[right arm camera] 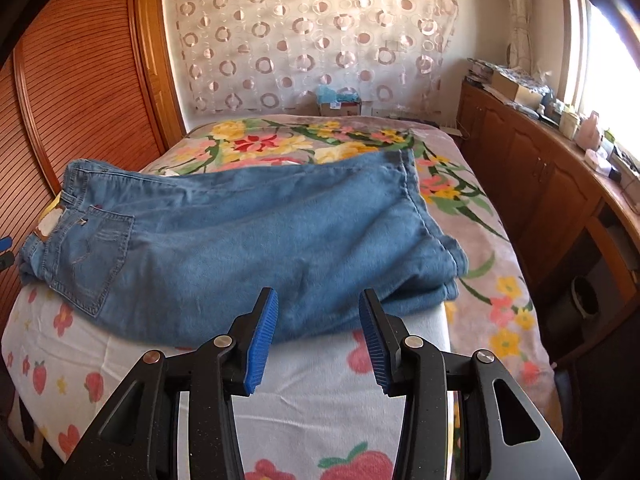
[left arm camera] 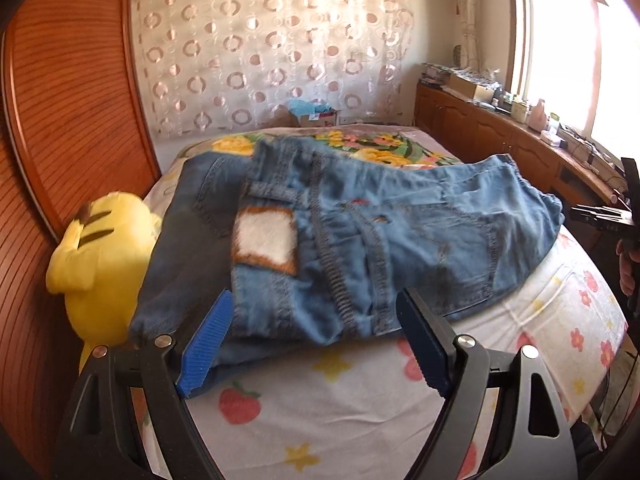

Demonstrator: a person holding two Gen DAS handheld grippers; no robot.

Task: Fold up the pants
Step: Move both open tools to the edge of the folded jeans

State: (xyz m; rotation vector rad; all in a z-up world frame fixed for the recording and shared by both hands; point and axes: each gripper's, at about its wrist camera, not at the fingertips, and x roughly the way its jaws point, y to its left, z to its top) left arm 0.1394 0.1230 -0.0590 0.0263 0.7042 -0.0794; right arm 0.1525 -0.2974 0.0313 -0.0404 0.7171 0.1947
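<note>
Blue denim pants (left arm camera: 360, 232) lie folded on a raised surface covered by a white strawberry-print cloth (left arm camera: 320, 400). In the left wrist view the waistband end with a white leather patch (left arm camera: 266, 240) faces me. My left gripper (left arm camera: 316, 344) is open, its blue pads either side of the waistband edge, holding nothing. In the right wrist view the pants (right arm camera: 260, 240) stretch from the waist and back pocket (right arm camera: 92, 252) at left to the leg hems at right. My right gripper (right arm camera: 316, 336) is open and empty just in front of the pants' near edge.
A yellow plush toy (left arm camera: 100, 260) sits left of the pants against a wooden slatted wall (left arm camera: 60, 120). A floral blanket (right arm camera: 460, 200) covers the bed behind. A wooden cabinet (right arm camera: 540, 184) with clutter runs along the right under a window. A cardboard box (right arm camera: 340, 106) stands at the far end.
</note>
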